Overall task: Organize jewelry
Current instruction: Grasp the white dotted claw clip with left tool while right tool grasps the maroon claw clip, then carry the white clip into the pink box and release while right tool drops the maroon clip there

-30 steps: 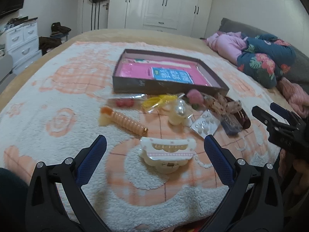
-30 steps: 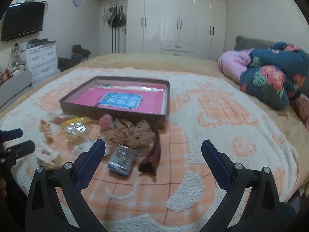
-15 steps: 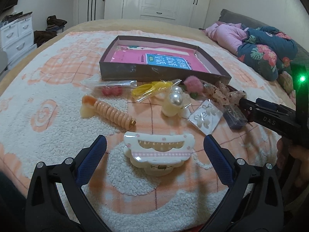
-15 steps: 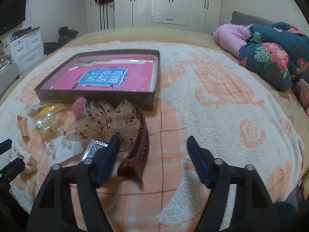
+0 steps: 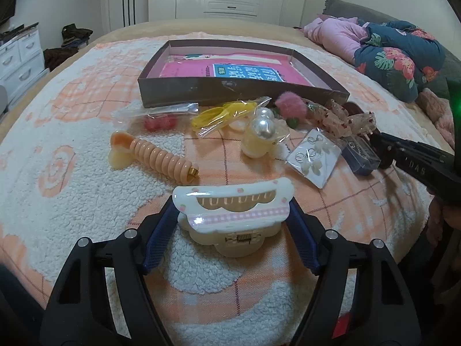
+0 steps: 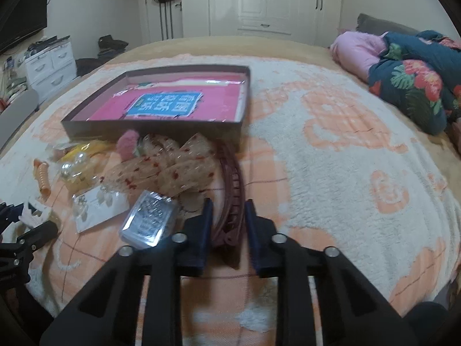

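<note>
A shallow dark box with a pink bottom (image 5: 184, 92) (image 6: 149, 128) lies on the blanket. Before it lie several hair pieces. My left gripper (image 5: 232, 225) is shut on a white and pink claw clip (image 5: 233, 210), its blue pads against the clip's two ends. My right gripper (image 6: 229, 225) is shut on a dark red claw clip (image 6: 232, 184), which rests on the blanket; it also shows at the right of the left wrist view (image 5: 417, 164). An orange spiral hair tie (image 5: 155, 155), a pearl clip (image 5: 260, 135), an earring card (image 5: 314, 158) and a sheer dotted bow (image 6: 173, 167) lie between.
A small clear case (image 6: 148, 219) lies left of the red clip. Bagged yellow (image 5: 227, 115) and red (image 5: 160, 121) pieces lie by the box front. A heap of floral bedding (image 6: 412, 80) is at the far right. White drawers (image 6: 49, 66) stand left of the bed.
Both grippers moved forward and down and closed: the left onto the white and pink clip, the right onto the dark red clip. Both were open a second ago.
</note>
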Motion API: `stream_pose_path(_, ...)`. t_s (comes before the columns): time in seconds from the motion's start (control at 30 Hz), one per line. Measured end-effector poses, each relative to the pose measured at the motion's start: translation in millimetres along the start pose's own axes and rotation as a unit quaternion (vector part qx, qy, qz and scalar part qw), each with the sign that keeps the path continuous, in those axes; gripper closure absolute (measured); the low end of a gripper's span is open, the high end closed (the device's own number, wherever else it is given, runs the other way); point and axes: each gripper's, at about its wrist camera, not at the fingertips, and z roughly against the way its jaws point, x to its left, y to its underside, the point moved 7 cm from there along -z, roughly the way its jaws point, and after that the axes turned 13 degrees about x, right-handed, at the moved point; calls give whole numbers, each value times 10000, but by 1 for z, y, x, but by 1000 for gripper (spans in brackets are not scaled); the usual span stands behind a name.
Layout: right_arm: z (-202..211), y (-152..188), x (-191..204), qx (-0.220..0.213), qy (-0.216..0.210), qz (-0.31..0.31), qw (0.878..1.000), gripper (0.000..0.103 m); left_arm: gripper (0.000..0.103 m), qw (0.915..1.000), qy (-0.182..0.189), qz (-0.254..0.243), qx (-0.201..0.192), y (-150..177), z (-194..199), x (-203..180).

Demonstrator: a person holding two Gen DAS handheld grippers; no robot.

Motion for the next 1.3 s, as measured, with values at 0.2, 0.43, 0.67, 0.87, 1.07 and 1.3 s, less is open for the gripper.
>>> stream_pose_path(0.2,6,0,-17,-26,-219,-289,9993,87,39,9997,142,17,-188,-2,12,-2)
stream_pose_path(0.43,23,-3,-36,-332,-76,-467,9983,89,39,9975,213,-217,-639,-23,37,-20)
stream_pose_path(0.67,42,-19,-45,-741,115,-374,9965,102,39,9956,247,-172,-883,-56,41,-18)
stream_pose_path(0.87,26,-16,-52,-447,195,-324,9983,102,39,9949,215,-101,-981,-85,36,-7)
stream_pose_path(1.07,16,-10,-56,-238,-215,-666,9973,101,39,9934,296,-49,-1106,-111,38,-2)
stream_pose_path(1.3,15,-14,-42,-162,-335,-473,9982,70,39,9922,331,-87,-1200,-135,36,-2)
